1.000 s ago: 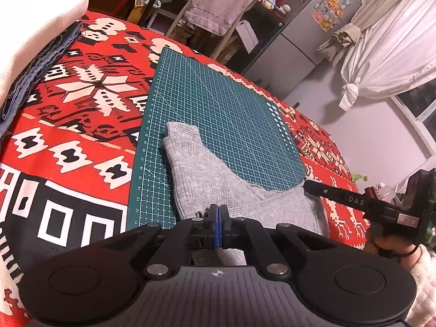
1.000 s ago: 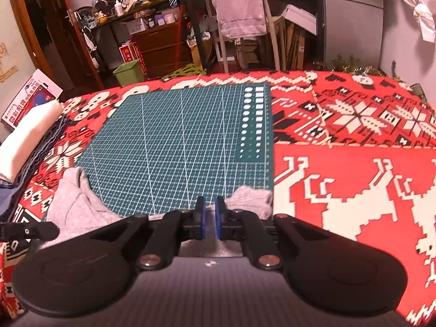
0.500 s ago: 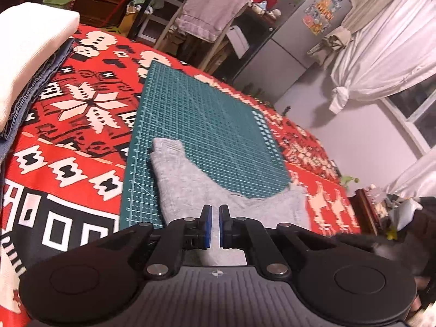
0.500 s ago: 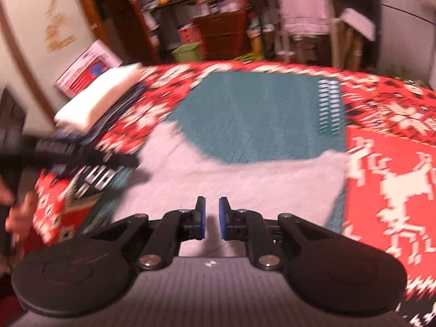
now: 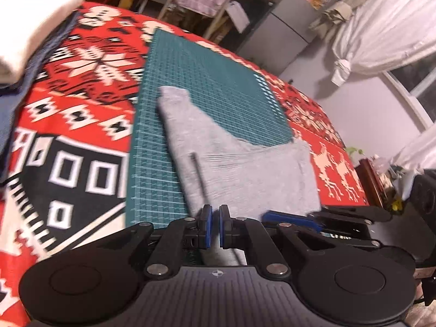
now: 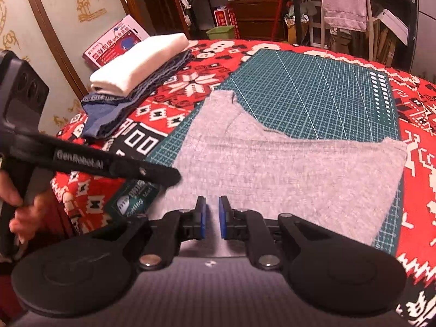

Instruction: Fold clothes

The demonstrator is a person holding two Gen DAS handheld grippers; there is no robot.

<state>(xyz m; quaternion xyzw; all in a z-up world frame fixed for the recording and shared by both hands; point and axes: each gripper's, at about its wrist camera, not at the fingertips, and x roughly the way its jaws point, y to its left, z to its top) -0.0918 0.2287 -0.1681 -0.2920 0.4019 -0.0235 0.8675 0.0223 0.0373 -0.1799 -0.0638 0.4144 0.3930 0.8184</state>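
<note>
A grey knit garment [image 5: 239, 163] [image 6: 286, 169] lies spread flat on the green cutting mat [image 5: 218, 76] [image 6: 327, 90], with one sleeve [image 5: 174, 100] [image 6: 220, 106] reaching toward the far left. My left gripper [image 5: 215, 212] hovers at the garment's near edge, its blue pads parted by a narrow gap with nothing in them. My right gripper [image 6: 212, 207] is just right of it over the same near edge, also slightly open and holding nothing. Each gripper shows in the other's view: the right gripper [image 5: 291, 218] and the left gripper [image 6: 152, 171], held by a hand.
A folded white cloth on blue denim [image 5: 30, 27] [image 6: 136, 65] is stacked at the far left of the red patterned tablecloth [image 5: 81, 141] [image 6: 419, 163]. Beyond the table are a chair with a pink towel [image 6: 343, 0], a printed box [image 6: 114, 43] and a fridge [image 5: 294, 19].
The left gripper was shut on the garment's near edge and has let go. Both grippers drew back toward the near edge. The garment now lies wider and flatter.
</note>
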